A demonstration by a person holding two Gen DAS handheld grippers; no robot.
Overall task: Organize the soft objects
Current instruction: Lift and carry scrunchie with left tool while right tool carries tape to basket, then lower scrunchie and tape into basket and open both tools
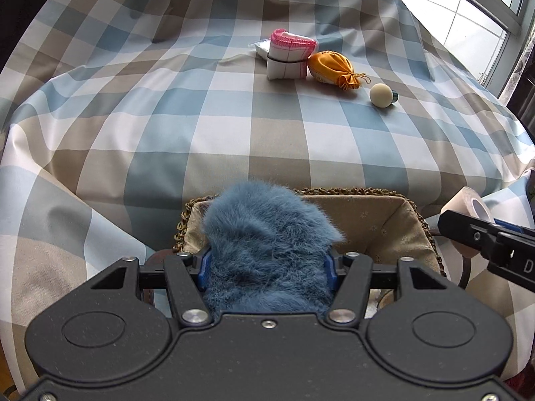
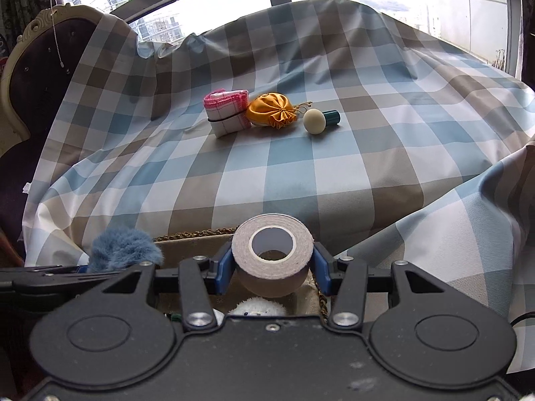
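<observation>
In the left wrist view, the left hand-held gripper [image 1: 267, 267] fills the lower frame, its blue pads pinching a fluffy blue plush piece [image 1: 267, 244] that hides most of both fingers. The plush hangs over the near left part of a fabric-lined woven basket [image 1: 384, 230], whose near edge is cut off behind the gripper body.

In the right wrist view, the right hand-held gripper [image 2: 272, 264] pinches a roll of beige tape [image 2: 272, 254] between its blue pads, held over the same basket's rim. Something white and fuzzy [image 2: 259, 305] peeks out below the roll, too hidden to identify.

Across the checked blue, tan and white cloth [image 1: 234, 127], in the upper middle of both frames, lie a folded white cloth with pink edging and a black band [image 1: 291, 55], touching an orange drawstring pouch [image 1: 332, 68], then a cream ball-headed item with a teal base [image 1: 383, 95].
</observation>
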